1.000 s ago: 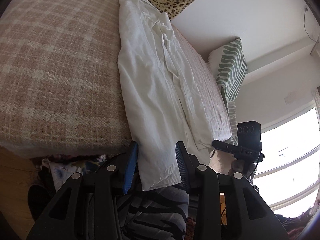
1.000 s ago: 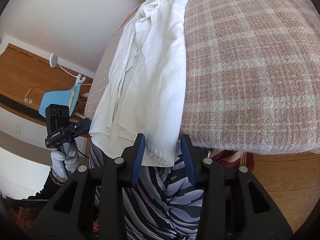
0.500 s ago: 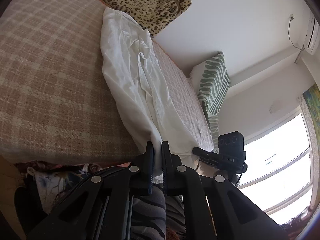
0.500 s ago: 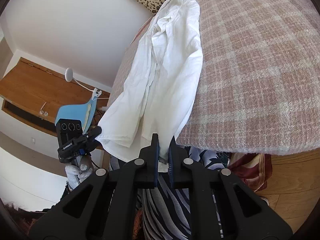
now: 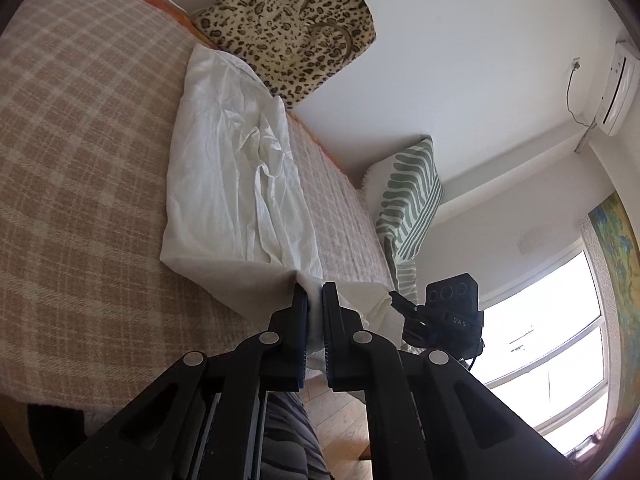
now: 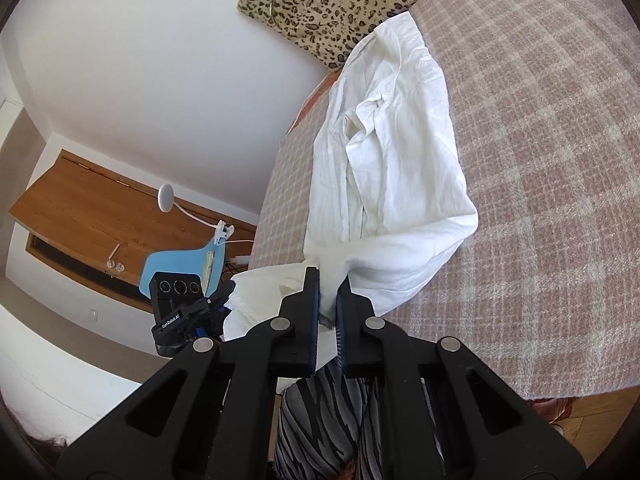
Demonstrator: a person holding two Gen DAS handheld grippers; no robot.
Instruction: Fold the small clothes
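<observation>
A white shirt lies lengthwise on the plaid bed cover. Its near hem is lifted off the bed and doubled toward the collar. My left gripper is shut on one hem corner. My right gripper is shut on the other hem corner of the shirt. Each gripper also shows in the other's view, the right one and the left one, both clamped on the raised white cloth. The cloth between them sags a little.
A leopard-print bag leans on the wall at the bed's far side. A green striped pillow lies at one end. A blue chair and wooden desk stand beyond the other end. A window is bright.
Both grippers closed on the hem corners that hung over the bed edge. They then lifted the hem up and carried it forward over the shirt.
</observation>
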